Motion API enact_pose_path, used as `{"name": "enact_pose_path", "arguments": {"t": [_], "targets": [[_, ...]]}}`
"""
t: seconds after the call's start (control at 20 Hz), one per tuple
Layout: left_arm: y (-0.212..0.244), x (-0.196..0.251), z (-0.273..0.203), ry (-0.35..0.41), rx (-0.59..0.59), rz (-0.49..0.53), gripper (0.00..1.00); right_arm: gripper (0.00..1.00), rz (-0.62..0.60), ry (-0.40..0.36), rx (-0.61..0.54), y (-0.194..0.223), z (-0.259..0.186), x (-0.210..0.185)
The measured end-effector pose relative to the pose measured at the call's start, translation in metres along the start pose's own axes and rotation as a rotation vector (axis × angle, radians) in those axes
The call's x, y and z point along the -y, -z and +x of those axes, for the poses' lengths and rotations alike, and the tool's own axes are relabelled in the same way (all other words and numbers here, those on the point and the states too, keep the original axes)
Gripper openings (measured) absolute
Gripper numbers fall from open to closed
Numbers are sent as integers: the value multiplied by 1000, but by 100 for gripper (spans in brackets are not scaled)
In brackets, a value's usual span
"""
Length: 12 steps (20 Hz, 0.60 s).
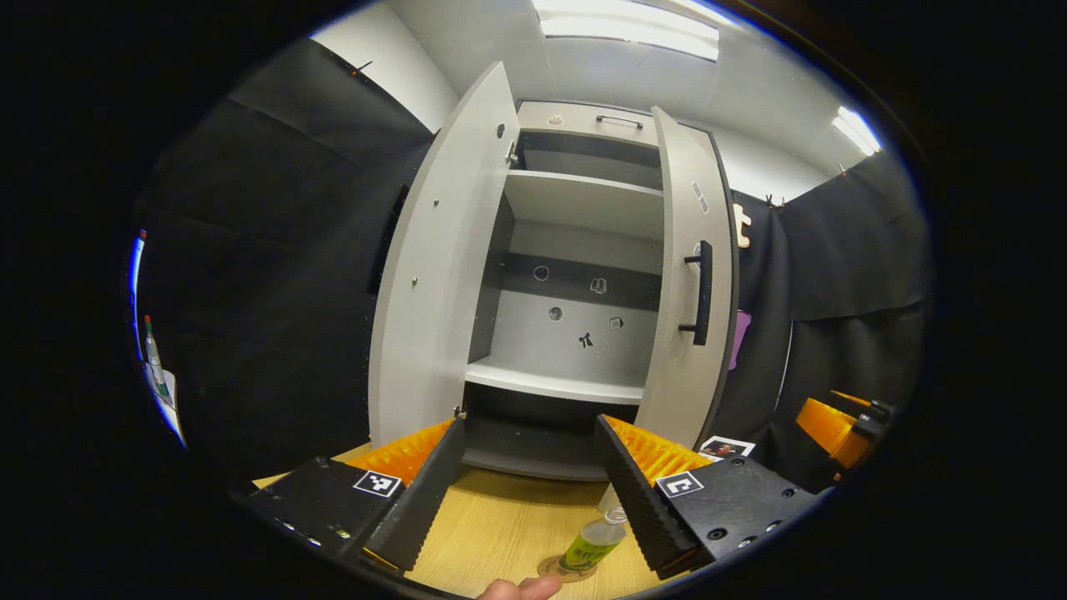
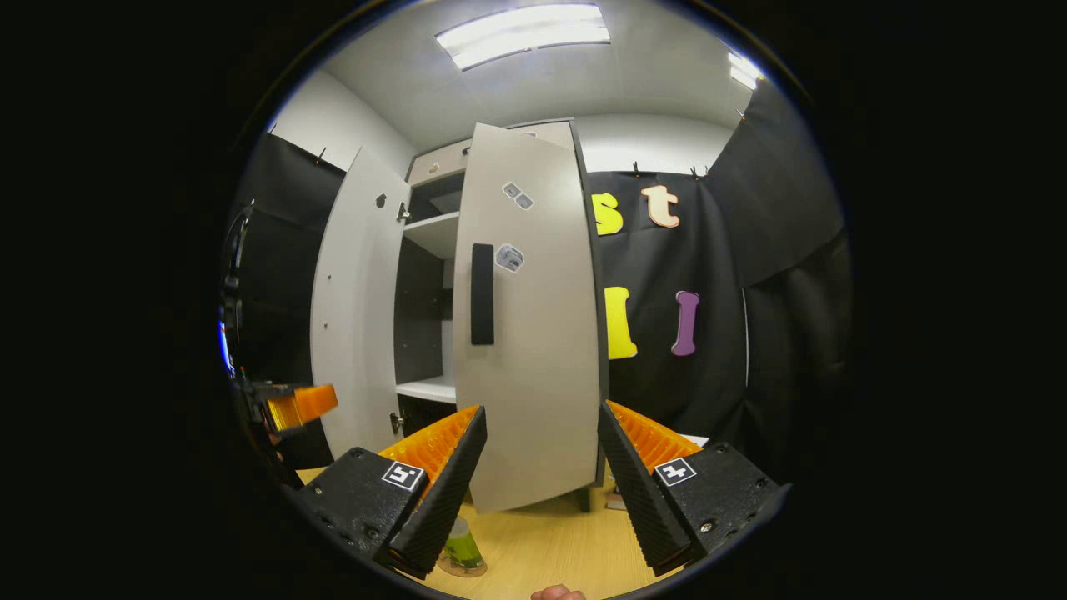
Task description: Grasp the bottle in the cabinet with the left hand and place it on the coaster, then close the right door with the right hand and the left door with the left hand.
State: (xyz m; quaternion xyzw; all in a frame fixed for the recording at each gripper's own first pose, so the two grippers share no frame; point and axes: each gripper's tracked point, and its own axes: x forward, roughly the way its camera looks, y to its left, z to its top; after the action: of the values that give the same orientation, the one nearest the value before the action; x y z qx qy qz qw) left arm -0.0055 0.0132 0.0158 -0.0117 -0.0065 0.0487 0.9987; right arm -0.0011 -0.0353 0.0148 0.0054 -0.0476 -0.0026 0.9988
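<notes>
Your left gripper (image 1: 527,492) stands with its jaws spread wide and holds nothing; between them you see bare desk (image 1: 500,525) and the lower part of the cabinet (image 1: 575,250). The bottle (image 1: 593,543) stands upright on the coaster (image 1: 550,569) on the desk, low in the left gripper view, just inside the right-hand finger but not gripped by it. A fingertip (image 1: 521,588) shows at the bottom edge of that view, just beside the coaster.

The cabinet's two doors are both open. The left door (image 1: 442,275) swings well out toward you, its inner face showing. The right door (image 1: 692,292) stands partly open, its dark handle (image 1: 703,292) facing outward. The shelves inside carry no bottle; small stickers mark the back panel.

Your right gripper (image 2: 542,492) also has its jaws wide apart and empty. It faces the outer side of the right door (image 2: 525,317), which fills the space between the fingers; whether the fingers touch the door cannot be told. The handle (image 2: 482,293) sits above the gripper's left-hand finger. In the right gripper view the bottle (image 2: 461,548) appears low, partly hidden behind that finger, and the left gripper (image 2: 296,407) shows off at the left edge, well apart from the door.
</notes>
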Motion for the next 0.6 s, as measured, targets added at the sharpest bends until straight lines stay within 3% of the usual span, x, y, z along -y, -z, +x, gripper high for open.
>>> {"name": "enact_pose_path", "arguments": {"t": [0.15, 0.2, 0.25, 0.3, 0.6], "targets": [[-28, -37, 3, -90, 38, -36, 95, 83, -6, 1, -16, 2, -2, 2], [-40, -55, 5, -133, 63, -25, 90, 83, -19, 7, -21, 3, -3, 4], [-53, -77, 8, -179, 96, 0, 100, 83, -29, 15, -24, 4, -6, 7], [-66, -98, 9, -222, 123, 31, 95, 83, -31, 21, -28, 6, -8, 10], [-118, -210, 36, -410, 184, 64, 95, 83, -26, 35, -73, 21, -13, 14]]}}
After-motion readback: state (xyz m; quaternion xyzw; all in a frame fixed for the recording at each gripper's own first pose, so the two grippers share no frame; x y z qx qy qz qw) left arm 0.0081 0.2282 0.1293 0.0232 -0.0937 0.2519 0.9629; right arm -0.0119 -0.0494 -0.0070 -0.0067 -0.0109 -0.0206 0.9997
